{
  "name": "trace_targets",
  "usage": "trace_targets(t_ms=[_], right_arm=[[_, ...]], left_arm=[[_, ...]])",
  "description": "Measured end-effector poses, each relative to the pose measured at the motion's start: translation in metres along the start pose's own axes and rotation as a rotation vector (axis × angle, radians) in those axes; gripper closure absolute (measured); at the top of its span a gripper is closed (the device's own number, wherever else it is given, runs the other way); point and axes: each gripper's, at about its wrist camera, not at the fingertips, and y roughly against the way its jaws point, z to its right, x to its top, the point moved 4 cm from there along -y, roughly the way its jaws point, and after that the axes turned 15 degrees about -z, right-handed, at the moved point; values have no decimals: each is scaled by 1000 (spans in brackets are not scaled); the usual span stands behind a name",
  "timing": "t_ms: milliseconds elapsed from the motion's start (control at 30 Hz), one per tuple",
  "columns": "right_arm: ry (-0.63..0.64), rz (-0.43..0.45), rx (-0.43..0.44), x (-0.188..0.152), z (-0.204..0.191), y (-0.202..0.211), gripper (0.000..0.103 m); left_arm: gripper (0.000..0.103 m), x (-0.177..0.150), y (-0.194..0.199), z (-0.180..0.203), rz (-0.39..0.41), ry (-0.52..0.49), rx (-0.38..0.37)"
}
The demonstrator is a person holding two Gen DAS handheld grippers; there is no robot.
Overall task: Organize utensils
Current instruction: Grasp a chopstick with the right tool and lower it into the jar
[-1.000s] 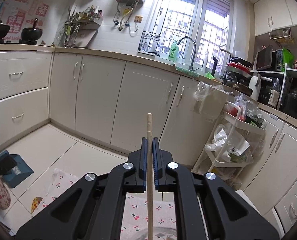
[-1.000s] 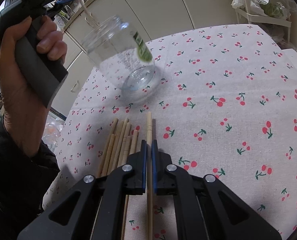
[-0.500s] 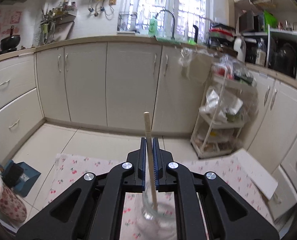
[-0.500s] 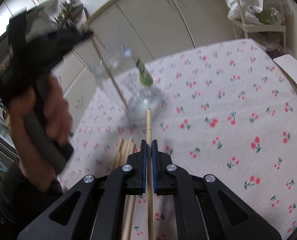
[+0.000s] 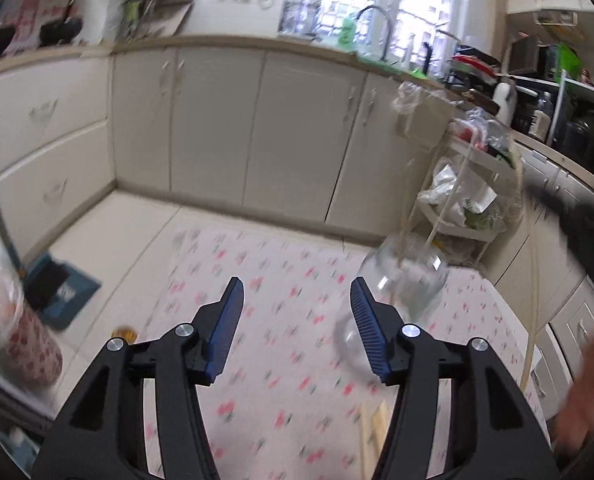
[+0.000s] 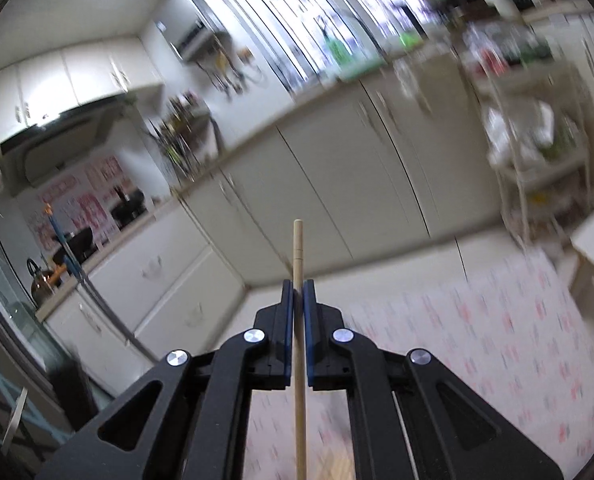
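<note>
Kitchen floor, cherry-print cloth [image 5: 297, 320] spread over it, all motion-blurred. Glass jar [image 5: 407, 276] sits on the cloth with a chopstick [image 5: 455, 184] standing in it. Left gripper [image 5: 295, 320] jaws opening, nothing between them, jar just to their right. Right gripper [image 6: 297, 320] is clamped on a chopstick [image 6: 298, 256] pointing toward the cabinets [image 6: 297, 184]. Loose chopsticks [image 5: 373, 424] lie on cloth near the left gripper.

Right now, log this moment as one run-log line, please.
left gripper: opening, nothing between | right gripper: shut on chopstick | glass jar: on cherry cloth, chopstick inside
</note>
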Motion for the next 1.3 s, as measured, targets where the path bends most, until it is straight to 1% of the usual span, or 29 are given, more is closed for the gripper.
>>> trace_targets(t_ms=[100, 167, 233, 333, 433, 600, 667, 800, 867, 900, 933, 967, 1000, 1133, 1233, 1300], right_arm=[[24, 87, -26, 24, -11, -14, 97], [42, 138, -62, 35, -14, -27, 97], [56, 169, -102, 45, -13, -41, 97], [56, 161, -156, 47, -4, -66, 97], [58, 126, -187, 41, 6, -84, 97], [81, 103, -201, 20, 10, -85, 97], [87, 86, -197, 12, 11, -85, 97], [110, 41, -196, -7, 10, -75, 97], [123, 19, -194, -16, 7, -65, 96], [131, 11, -194, -20, 6, -61, 93], [137, 0, -193, -25, 5, -54, 85], [138, -7, -192, -29, 4, -46, 75], [134, -8, -194, -36, 2, -32, 72], [133, -50, -210, -65, -4, 11, 65], [112, -134, -233, -102, -3, 42, 64], [94, -189, -251, -124, -1, 54, 64]], left_arm=[[49, -23, 0, -22, -34, 51, 4], [49, -33, -2, -29, -48, 65, 3], [49, -40, -2, -32, -55, 72, -2], [47, -46, -1, -36, -56, 78, -6], [46, -44, -1, -34, -56, 82, -14], [45, -40, -1, -32, -66, 97, -18], [45, -40, -2, -30, -86, 99, 2], [45, -39, 6, -21, -115, 79, 47], [45, -40, 12, -17, -113, 66, 70], [44, -40, 16, -15, -114, 56, 85], [43, -41, 20, -11, -116, 41, 100], [43, -42, 24, -7, -117, 28, 113], [41, -43, 28, -6, -120, 20, 121], [39, -50, 46, 7, -134, -19, 146], [36, -59, 60, 16, -138, -48, 155], [35, -64, 69, 22, -142, -62, 154]])
